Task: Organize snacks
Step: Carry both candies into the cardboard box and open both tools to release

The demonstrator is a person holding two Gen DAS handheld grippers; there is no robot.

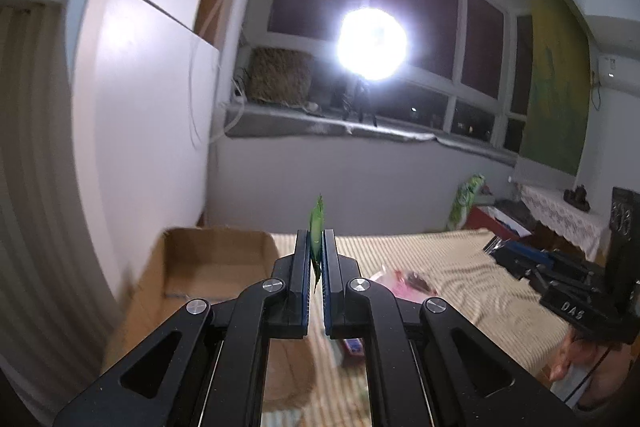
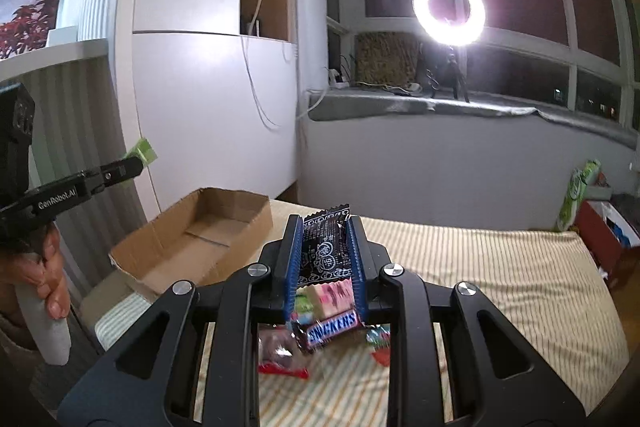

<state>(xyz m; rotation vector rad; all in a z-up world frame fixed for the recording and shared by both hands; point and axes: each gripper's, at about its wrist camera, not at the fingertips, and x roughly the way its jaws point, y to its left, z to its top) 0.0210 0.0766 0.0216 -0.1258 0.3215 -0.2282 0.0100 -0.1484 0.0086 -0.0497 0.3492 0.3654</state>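
We have a snack in each tool. The left gripper (image 1: 317, 251) has its jaws pressed nearly together on a thin green foil packet (image 1: 317, 227), held edge-on so that its top sticks up past the tips; in the right wrist view the same green packet (image 2: 145, 150) shows at the far left, raised above the near left corner of the shallow brown cardboard tray (image 2: 200, 239). The right gripper (image 2: 325, 251) has its jaws partly open, clamped on the two sides of a black printed wrapper (image 2: 326, 247), lifted clear of the loose pile below: a Snickers bar (image 2: 332, 327), a pink and white sweet (image 2: 330, 295) and red-wrapped pieces (image 2: 280, 359), all lying on the striped beige bed cover (image 2: 500, 287).

The step in hand, as we judge it, is carrying both pieces to the tray, which looks empty and sits at the far left of the cover. To do it well, we would bring each piece low over the tray floor before letting go, since light wrappers flutter and may slide over the shallow walls. We would go one tool at a time, the left first, as it seems nearer the tray, and keep the two well apart so they do not knock together. Laying the black wrapper flat beside the green one, not on top, would keep the tray orderly.
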